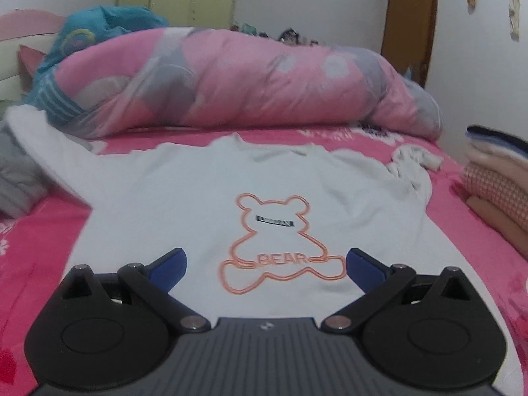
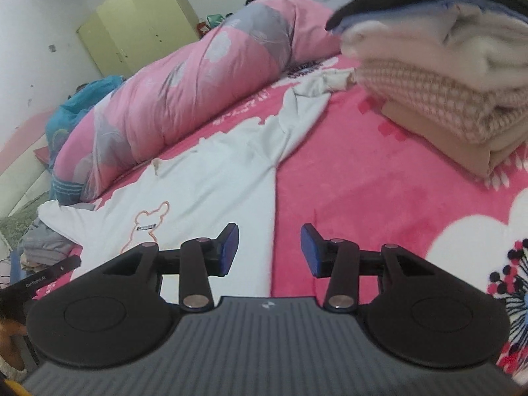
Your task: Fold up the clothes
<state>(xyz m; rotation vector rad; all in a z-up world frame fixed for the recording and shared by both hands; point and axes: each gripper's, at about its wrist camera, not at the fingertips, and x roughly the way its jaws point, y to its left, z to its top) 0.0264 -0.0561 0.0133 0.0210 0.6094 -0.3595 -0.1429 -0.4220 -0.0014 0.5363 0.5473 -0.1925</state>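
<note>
A: Our left tongs [image 1: 265, 265] gape wide and empty over the white bear shirt [image 1: 204, 198]; our right tongs [image 2: 269, 250] stand partly apart, empty too, at its side edge.

B: We spread that soft shirt flat on the fleecy pink bed [image 2: 379, 178], beside the shirt's sleeve the folded stack [image 2: 439, 76], ready for folding.

Soft even indoor light; motion blur throughout; fisheye bending, dark corners.

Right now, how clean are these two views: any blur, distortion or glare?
Left wrist view: soft, even indoor light, no glare; the white bear shirt and pink quilt are slightly smeared. Right wrist view: tilted, strong fisheye bending; the folded stack is blurred.
</note>
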